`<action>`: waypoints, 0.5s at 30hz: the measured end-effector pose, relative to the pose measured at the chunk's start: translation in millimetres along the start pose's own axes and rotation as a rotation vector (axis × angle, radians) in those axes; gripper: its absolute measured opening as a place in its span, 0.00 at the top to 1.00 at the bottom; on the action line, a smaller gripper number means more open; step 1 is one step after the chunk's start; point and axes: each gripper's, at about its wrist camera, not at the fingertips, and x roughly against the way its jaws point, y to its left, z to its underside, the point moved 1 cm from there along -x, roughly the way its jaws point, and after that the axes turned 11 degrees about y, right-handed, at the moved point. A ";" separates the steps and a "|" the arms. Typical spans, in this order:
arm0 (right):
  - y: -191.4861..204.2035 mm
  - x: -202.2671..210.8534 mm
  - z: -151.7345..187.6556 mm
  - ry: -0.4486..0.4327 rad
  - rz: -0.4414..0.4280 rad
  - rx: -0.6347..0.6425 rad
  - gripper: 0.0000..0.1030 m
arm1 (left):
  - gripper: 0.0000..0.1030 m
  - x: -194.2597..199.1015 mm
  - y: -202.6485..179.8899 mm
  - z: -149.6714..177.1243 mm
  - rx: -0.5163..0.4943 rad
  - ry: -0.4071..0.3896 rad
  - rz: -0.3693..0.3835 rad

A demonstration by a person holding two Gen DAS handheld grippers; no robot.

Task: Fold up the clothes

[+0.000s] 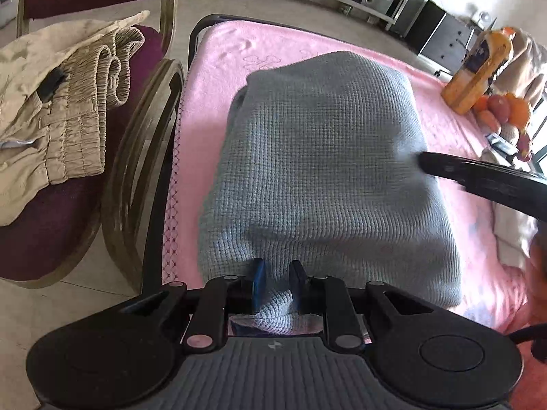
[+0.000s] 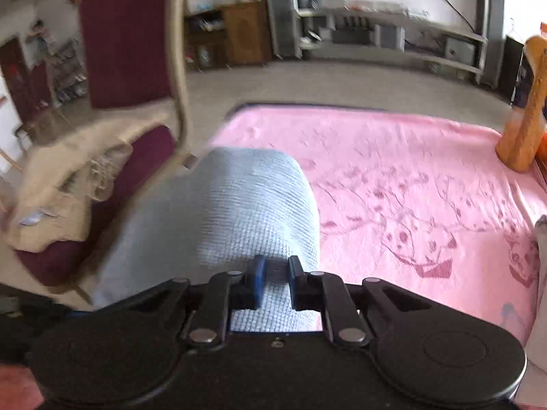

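A blue-grey waffle-knit garment (image 1: 324, 153) lies bunched on the pink blanket (image 1: 232, 51). My left gripper (image 1: 277, 282) is shut on its near edge, and the cloth runs between the blue pads. In the right wrist view the same garment (image 2: 239, 205) hangs in a fold from my right gripper (image 2: 276, 278), whose pads are shut on it above the blanket (image 2: 410, 171). One of the right gripper's dark fingers (image 1: 454, 171) reaches in at the garment's right side in the left wrist view. That view is blurred.
A chair with a maroon seat (image 1: 68, 225) stands left of the table and carries beige trousers (image 1: 61, 119). An orange bottle (image 1: 478, 71) and fruit (image 1: 506, 109) sit at the far right. A white cloth (image 1: 512, 232) lies at the right edge.
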 end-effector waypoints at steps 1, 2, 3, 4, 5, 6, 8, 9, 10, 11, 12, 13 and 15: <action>0.2 -8.2 -0.4 0.025 0.031 0.011 0.86 | 0.80 -1.0 -1.2 0.3 -0.007 0.004 0.000; -0.6 -14.8 -1.8 0.040 0.052 0.015 0.86 | 0.80 -1.9 -2.3 0.8 -0.011 0.009 0.001; -1.1 -17.8 -4.9 0.050 0.057 0.012 0.86 | 0.80 -2.9 -3.3 1.5 -0.014 0.013 -0.001; -1.7 -20.9 -7.9 0.060 0.063 0.009 0.86 | 0.79 -3.7 -4.5 2.1 -0.020 0.016 -0.006; -1.9 -23.3 -11.1 0.071 0.065 0.002 0.86 | 0.79 -3.6 -5.5 3.0 -0.027 0.014 -0.014; -1.9 -23.2 -14.1 0.085 0.059 -0.011 0.86 | 0.79 -0.7 -5.4 4.5 -0.031 0.003 -0.016; -5.1 -12.8 -18.2 0.097 0.029 -0.035 0.85 | 0.80 8.2 -3.7 8.5 -0.033 -0.030 -0.012; -8.8 -4.9 -18.0 0.088 0.010 -0.052 0.85 | 0.81 14.5 -2.1 10.6 -0.034 -0.056 -0.006; -13.6 4.3 -17.0 0.072 -0.005 -0.064 0.85 | 0.81 22.7 -0.1 13.2 -0.035 -0.091 0.006; -18.4 13.6 -16.7 0.056 -0.011 -0.069 0.85 | 0.81 31.5 1.4 15.8 -0.039 -0.130 0.024; -23.3 22.0 -16.7 0.043 -0.018 -0.075 0.84 | 0.81 39.6 2.9 16.9 -0.042 -0.166 0.044; -28.4 27.4 -17.8 0.037 -0.026 -0.085 0.83 | 0.80 46.5 3.0 15.2 -0.043 -0.199 0.054; -38.9 34.5 -22.0 0.027 -0.047 -0.118 0.83 | 0.80 57.5 -1.0 5.9 -0.042 -0.260 0.043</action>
